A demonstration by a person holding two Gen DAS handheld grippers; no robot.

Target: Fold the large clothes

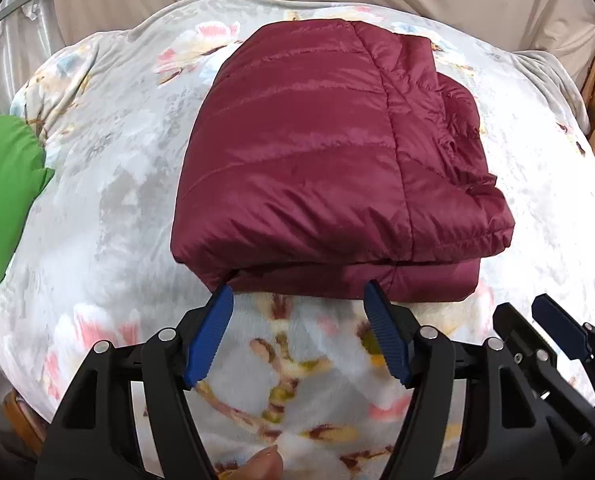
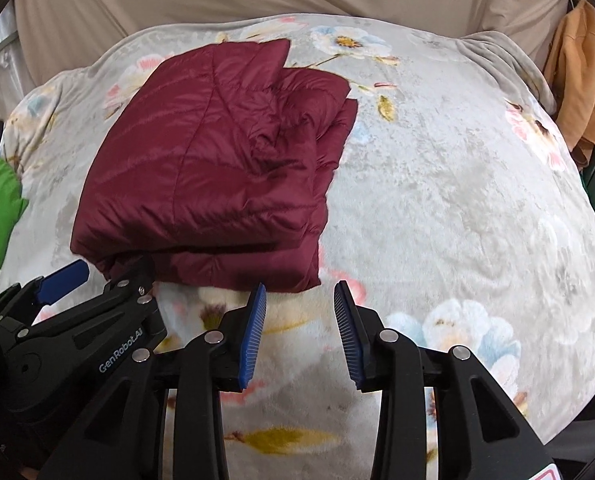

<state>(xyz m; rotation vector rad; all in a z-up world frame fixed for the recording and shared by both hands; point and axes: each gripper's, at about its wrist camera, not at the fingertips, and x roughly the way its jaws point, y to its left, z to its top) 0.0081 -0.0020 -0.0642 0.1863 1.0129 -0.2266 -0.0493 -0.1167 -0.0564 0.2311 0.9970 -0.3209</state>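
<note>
That puffy maroon jacket (image 1: 329, 152), mid-frame on the bed (image 1: 97, 208), looks light and slippery; both empty claws, left claw (image 1: 297, 300) and right claw (image 2: 299, 300), gape before its near folded edge, the likeliest hold.

One legible marking found. The right wrist view shows "GenRobot.AI" in pale lettering on the black body of the left gripper (image 2: 63, 280), running at a slant along its side plate. At the lower right corner of the same view, a small white label with a red edge (image 2: 547, 474) is cut off by the frame; it may carry print, but nothing on it can be read. The left wrist view shows no readable text.
</note>
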